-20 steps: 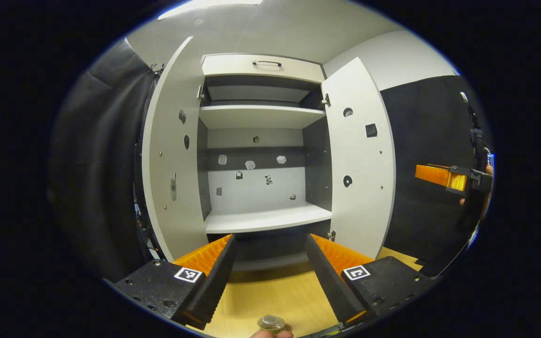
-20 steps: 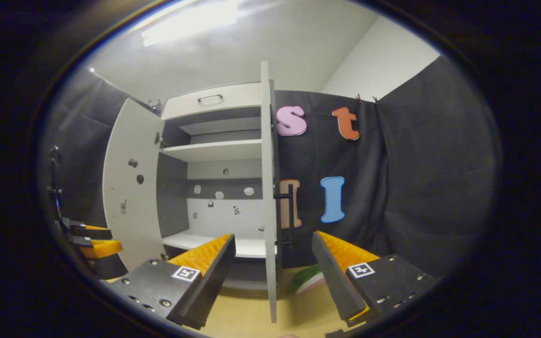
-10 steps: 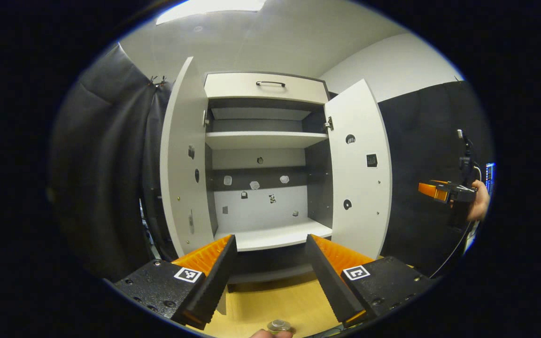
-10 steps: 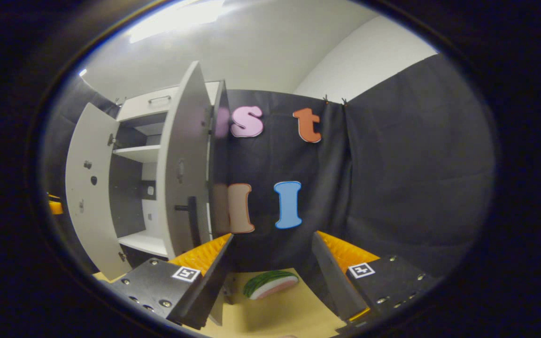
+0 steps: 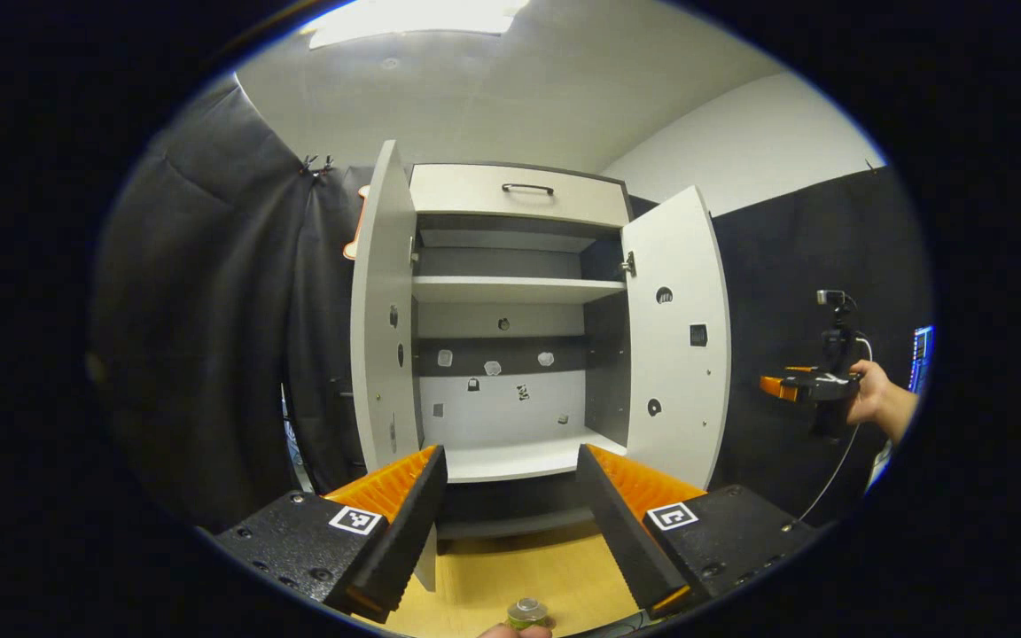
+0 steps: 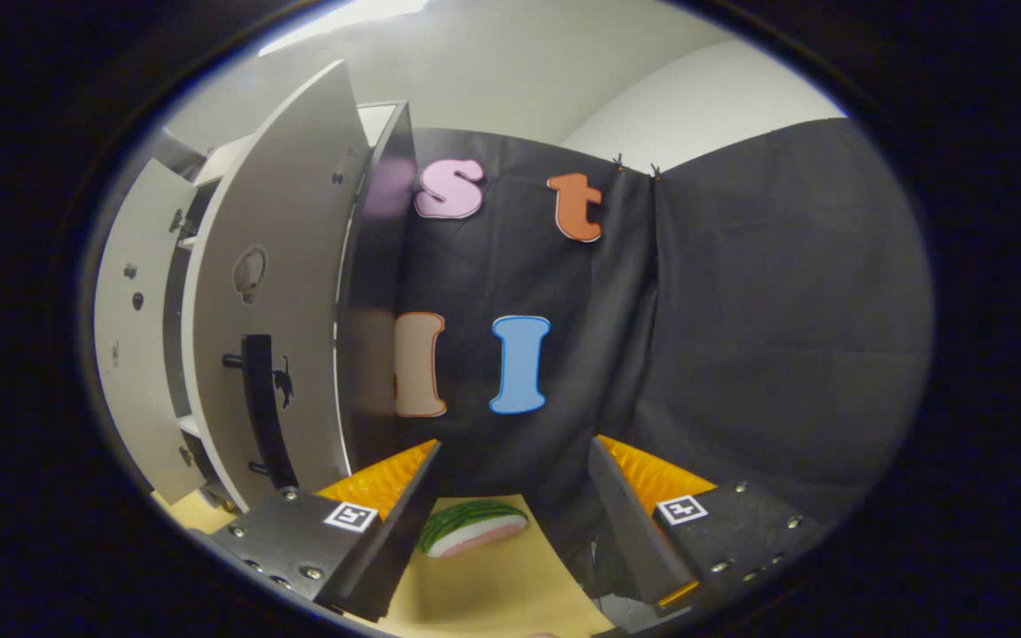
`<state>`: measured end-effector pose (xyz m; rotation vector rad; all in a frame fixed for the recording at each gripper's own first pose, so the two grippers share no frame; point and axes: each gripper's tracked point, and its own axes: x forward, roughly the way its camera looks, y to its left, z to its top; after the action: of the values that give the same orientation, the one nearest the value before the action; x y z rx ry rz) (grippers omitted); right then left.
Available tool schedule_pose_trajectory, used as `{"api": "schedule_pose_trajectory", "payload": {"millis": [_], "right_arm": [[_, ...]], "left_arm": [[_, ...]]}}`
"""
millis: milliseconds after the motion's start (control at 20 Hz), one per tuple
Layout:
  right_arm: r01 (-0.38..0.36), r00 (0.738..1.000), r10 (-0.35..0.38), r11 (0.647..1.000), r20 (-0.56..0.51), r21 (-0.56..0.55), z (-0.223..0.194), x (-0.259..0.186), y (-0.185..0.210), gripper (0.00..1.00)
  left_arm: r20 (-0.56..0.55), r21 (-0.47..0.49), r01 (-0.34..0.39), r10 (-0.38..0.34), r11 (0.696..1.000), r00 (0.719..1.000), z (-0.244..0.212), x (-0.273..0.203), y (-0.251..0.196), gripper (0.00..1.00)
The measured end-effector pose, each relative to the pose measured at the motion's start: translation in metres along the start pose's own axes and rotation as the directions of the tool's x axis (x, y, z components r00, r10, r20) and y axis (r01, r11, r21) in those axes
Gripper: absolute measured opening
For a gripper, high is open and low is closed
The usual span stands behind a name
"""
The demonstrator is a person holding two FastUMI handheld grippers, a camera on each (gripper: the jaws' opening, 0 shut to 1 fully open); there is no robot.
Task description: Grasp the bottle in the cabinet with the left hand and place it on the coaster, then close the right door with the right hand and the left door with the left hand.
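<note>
**Both cabinet doors open, bottle at the table's near edge**

While the left tongs hang released in front of the cabinet, both doors stand wide — the left door and the right door. The bottle sits on the table at the bottom of the left gripper view; whether a coaster lies under it cannot be told. Beside the right door's outer face, near its black handle, the right tongs are parted around nothing. A watermelon slice lies on the table.
</note>
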<state>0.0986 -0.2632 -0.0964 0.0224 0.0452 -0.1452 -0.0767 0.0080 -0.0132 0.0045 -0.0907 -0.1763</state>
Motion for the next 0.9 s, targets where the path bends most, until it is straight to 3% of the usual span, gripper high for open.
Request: {"api": "schedule_pose_trajectory", "payload": {"millis": [200,300,350,400,650,700,900], "right_arm": [[-0.08,0.997,0.08,0.997,0.014,-0.014,0.007,0.01,0.058,0.99],[-0.161,0.987,0.161,0.987,0.026,-0.008,0.009,0.003,0.099,0.99],[-0.14,0.989,0.142,0.989,0.048,-0.037,0.022,-0.012,0.1,0.99],[-0.124,0.99,0.127,0.991,0.06,-0.055,0.022,-0.004,0.1,0.84],[-0.071,0.997,0.071,0.997,0.0,0.041,0.01,0.0,0.1,0.88],[-0.067,0.998,0.067,0.997,0.005,0.033,0.011,0.0,0.101,0.84],[-0.065,0.998,0.064,0.998,0.026,0.022,0.015,0.002,0.103,0.88]], "left_arm": [[-0.023,-0.019,-0.01,0.01,1.0,1.0,-0.009,0.003,0.006,0.93],[-0.021,-0.016,-0.024,0.023,1.0,1.0,-0.012,0.005,0.012,0.93],[-0.028,-0.015,-0.031,0.031,0.999,0.999,-0.015,0.004,0.016,0.93],[-0.032,-0.016,-0.038,0.037,0.999,0.999,-0.017,0.003,0.019,0.93],[-0.047,-0.029,-0.075,0.073,0.997,0.996,-0.025,0.005,0.036,0.93],[-0.047,-0.033,-0.079,0.078,0.996,0.996,-0.025,0.005,0.036,0.93],[-0.057,-0.032,-0.092,0.09,0.995,0.994,-0.028,0.006,0.042,0.94]]}}
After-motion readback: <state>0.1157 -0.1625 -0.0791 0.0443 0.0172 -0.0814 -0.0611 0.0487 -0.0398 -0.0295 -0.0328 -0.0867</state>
